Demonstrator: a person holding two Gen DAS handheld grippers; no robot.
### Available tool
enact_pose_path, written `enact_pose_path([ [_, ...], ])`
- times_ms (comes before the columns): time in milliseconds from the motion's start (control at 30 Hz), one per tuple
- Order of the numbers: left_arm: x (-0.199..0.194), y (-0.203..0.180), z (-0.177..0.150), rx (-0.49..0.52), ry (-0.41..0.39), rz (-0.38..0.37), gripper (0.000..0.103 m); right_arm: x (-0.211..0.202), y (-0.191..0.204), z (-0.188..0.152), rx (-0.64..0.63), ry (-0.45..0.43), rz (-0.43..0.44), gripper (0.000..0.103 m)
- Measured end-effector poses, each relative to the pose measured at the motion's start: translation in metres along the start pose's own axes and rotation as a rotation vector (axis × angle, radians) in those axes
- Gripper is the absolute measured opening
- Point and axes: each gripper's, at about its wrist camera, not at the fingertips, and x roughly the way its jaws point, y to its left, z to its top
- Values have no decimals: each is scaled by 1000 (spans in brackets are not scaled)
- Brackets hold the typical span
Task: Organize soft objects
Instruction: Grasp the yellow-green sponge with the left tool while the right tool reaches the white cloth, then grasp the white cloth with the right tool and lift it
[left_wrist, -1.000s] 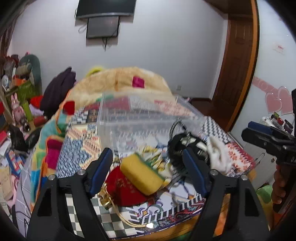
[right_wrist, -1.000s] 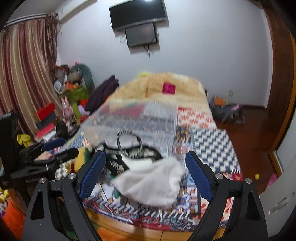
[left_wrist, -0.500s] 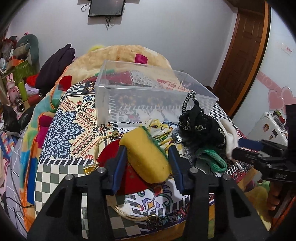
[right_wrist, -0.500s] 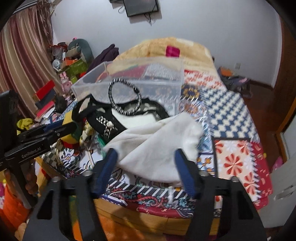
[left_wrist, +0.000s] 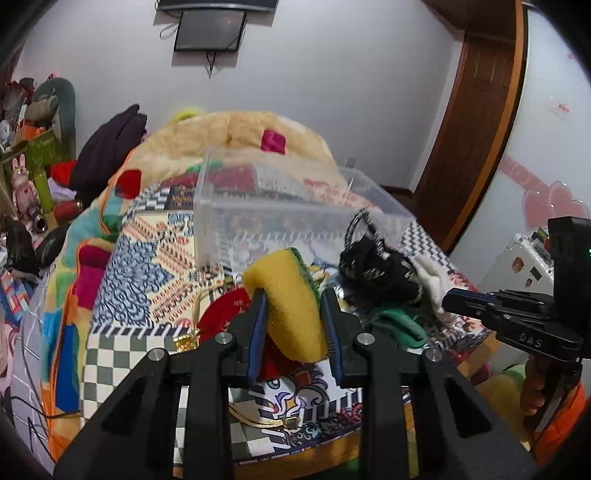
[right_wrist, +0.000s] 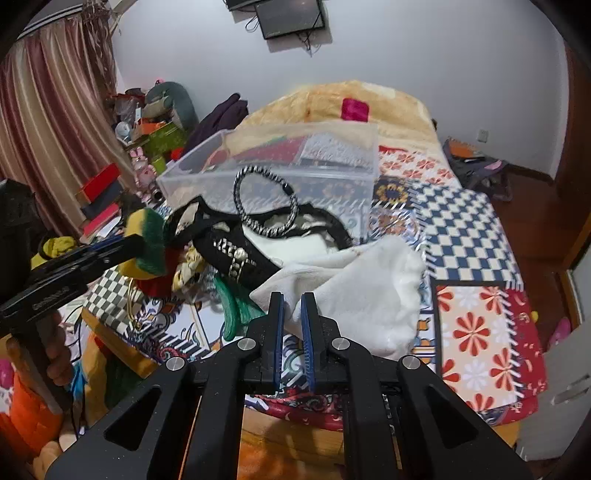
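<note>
Yellow sponge (left_wrist: 291, 314) clamped, white cloth (right_wrist: 354, 291) seemingly pinched

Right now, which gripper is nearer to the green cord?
Right. The right gripper, shut on the white cloth, is just beside the green cord. The left gripper holds the sponge farther away.

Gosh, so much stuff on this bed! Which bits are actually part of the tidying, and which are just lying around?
Part of the job:
yellow sponge, in left gripper
white cloth, in right gripper
clear bin
black bag

Just lying about:
wall screen
curtain
</note>
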Motion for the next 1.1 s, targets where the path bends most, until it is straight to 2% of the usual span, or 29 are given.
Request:
enact_pose_path([
  [67, -7, -2, 3, 9, -23, 1, 29, -1, -1, 2, 12, 5, -1, 23],
  [100, -10, -3, 4, 13, -32, 1, 29, 0, -2, 3, 22, 9, 0, 50],
  [133, -13, -4, 5, 17, -38, -2, 29, 0, -4, 2, 39, 5, -6, 82],
  [167, -14, -5, 6, 19, -42, -6, 29, 0, -4, 2, 51, -10, -19, 91],
  [200, -15, -5, 6, 21, -45, -9, 29, 0, -4, 1, 55, -22, -34, 96],
  [367, -15, -5, 5, 25, -42, -12, 29, 17, -6, -1, 48, 33, -109, 95],
  [467, -14, -4, 4, 19, -41, -10, 29, 28, -16, -4, 69, 68, -138, 88],
  [533, -14, -1, 4, 11, -42, -11, 29, 31, -21, -4, 82, 86, -124, 60],
  [567, -15, -1, 4, 8, -42, -11, 29, 32, -24, -3, 90, 90, -113, 53],
  [633, -15, 1, 5, 6, -43, -9, 29, 32, -27, -2, 93, 93, -106, 31],
  [733, -17, 3, 7, 6, -50, 1, 29, 27, -28, 0, 83, 75, -116, 14],
  [833, -20, 6, 12, 5, -63, 13, 29, 14, -24, 5, 68, 32, -125, 9],
  [1100, -29, 13, 42, 10, -128, 24, 29, -36, -8, 35, 18, -139, -124, 7],
])
